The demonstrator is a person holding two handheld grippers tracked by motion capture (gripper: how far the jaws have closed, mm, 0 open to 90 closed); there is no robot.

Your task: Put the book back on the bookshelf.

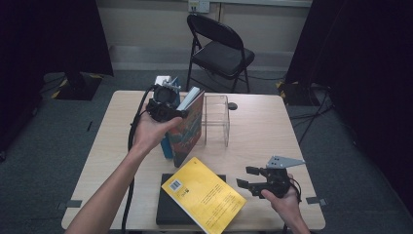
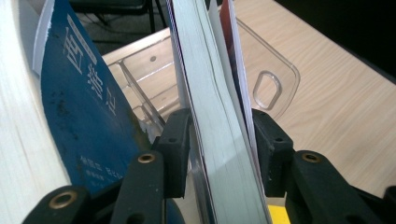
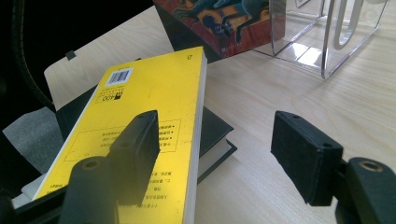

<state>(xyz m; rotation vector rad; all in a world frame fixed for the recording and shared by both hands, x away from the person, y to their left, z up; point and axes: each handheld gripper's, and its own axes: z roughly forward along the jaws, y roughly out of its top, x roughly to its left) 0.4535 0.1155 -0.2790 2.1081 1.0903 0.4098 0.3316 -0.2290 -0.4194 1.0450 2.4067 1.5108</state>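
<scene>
Colourful-cover book (image 1: 187, 127) stands upright mid-table, left gripper (image 1: 168, 111) clamped on its top edge, both jaws pressing the page block (image 2: 219, 140) in the left gripper view. It sits between the blue book (image 1: 166, 144), just beside on its left, and the clear acrylic rack (image 1: 216, 119) on its right; cannot tell if it's inside a slot yet. Judging progress: one book upright, one being placed, yellow book (image 1: 203, 195) lying on a black book (image 1: 168, 212) near the front edge, not yet shelved. Right gripper (image 1: 251, 178) hovers with jaws apart beside the yellow book, gripping nothing. Bare table (image 1: 263, 136) to the right of the rack; stack close to the near edge.
</scene>
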